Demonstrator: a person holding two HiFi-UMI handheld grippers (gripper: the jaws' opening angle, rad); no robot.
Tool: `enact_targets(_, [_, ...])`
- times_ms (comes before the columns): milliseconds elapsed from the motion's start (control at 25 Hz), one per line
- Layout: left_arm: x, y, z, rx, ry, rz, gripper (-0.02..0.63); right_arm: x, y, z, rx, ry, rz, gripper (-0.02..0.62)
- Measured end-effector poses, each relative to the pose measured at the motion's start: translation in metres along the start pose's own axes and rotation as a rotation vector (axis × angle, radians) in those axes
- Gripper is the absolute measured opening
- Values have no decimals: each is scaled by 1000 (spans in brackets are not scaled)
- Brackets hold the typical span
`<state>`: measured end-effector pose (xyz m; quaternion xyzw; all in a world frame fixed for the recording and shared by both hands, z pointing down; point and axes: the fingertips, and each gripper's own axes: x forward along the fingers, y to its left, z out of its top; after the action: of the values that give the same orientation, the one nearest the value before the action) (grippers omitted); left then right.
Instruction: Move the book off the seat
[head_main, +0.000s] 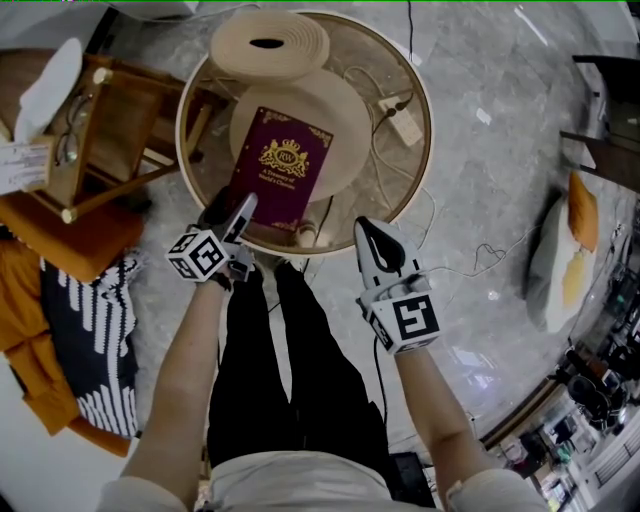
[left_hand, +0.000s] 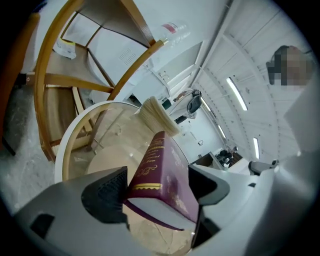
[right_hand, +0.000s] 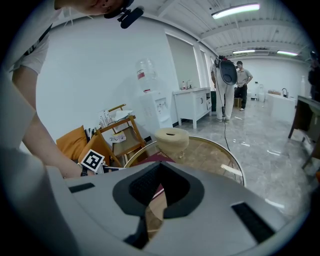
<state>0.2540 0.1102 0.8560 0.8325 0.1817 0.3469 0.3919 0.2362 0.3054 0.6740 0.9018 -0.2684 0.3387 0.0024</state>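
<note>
— While the left claw (head_main: 243, 210) stands spread, where is the book (head_main: 280, 165)?
— On the round glass table (head_main: 428, 125), its near end between those jaws, one pad clear of the cover. The right claw (head_main: 372, 232) is pressed together, empty, just beside the table's rim.

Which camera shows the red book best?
The head view: the book lies face up there, nearly its whole cover and gold crest showing. The left gripper view shows only one corner and the spine, up close between the jaws. The right gripper view shows just a red sliver past its jaws.
</note>
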Motion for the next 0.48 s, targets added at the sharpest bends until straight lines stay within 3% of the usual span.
enact_targets(160, [-2, 3, 3, 68, -7, 75, 420, -6, -7, 1, 9, -2, -9, 21])
enact_targets(480, [-9, 7, 6, 68, -4, 80, 428, -6, -2, 1, 6, -21, -1, 21])
